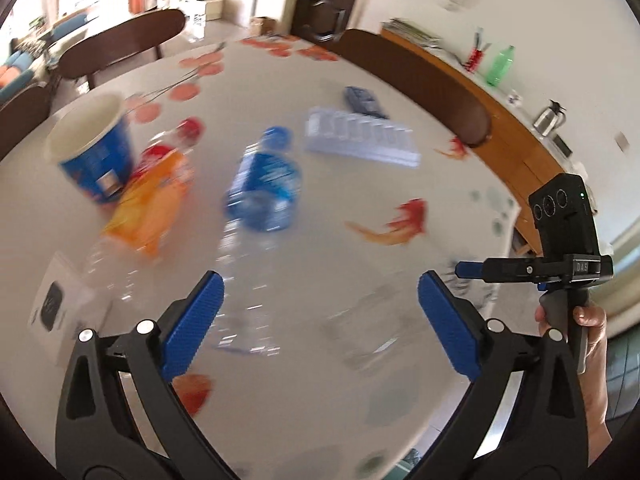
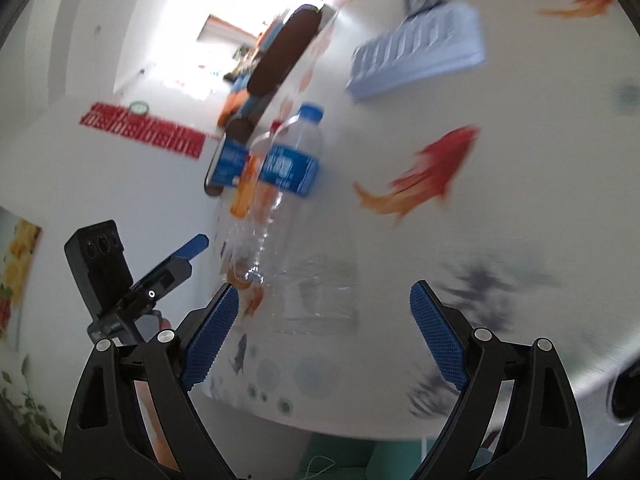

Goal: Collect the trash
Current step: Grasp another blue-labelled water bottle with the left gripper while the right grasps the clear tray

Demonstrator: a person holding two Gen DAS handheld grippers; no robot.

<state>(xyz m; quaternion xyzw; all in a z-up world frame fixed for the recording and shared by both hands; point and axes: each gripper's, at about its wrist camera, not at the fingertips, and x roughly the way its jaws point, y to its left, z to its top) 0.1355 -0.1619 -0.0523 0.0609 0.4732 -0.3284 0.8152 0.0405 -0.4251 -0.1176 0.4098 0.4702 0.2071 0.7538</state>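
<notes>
Trash lies on a white tablecloth [image 1: 304,400] printed with goldfish. A clear water bottle with a blue label [image 1: 260,196] lies in the middle. To its left lies an orange-labelled bottle with a red cap [image 1: 156,192], and beside that stands a blue paper tub [image 1: 94,152]. A clear ribbed plastic tray [image 1: 360,140] and a dark blue packet [image 1: 362,100] lie further back. My left gripper [image 1: 320,280] hangs open above the table, nothing between its fingers. My right gripper [image 2: 325,290] is open too and empty, above a clear plastic container [image 2: 320,292] near the water bottle [image 2: 288,168].
Dark wooden chairs [image 1: 420,76] ring the table. A wooden sideboard [image 1: 500,120] at the right carries a green bottle and a kettle. A white box [image 1: 60,304] lies at the table's left edge. A hand [image 1: 592,328] grips the other tool's handle at the right.
</notes>
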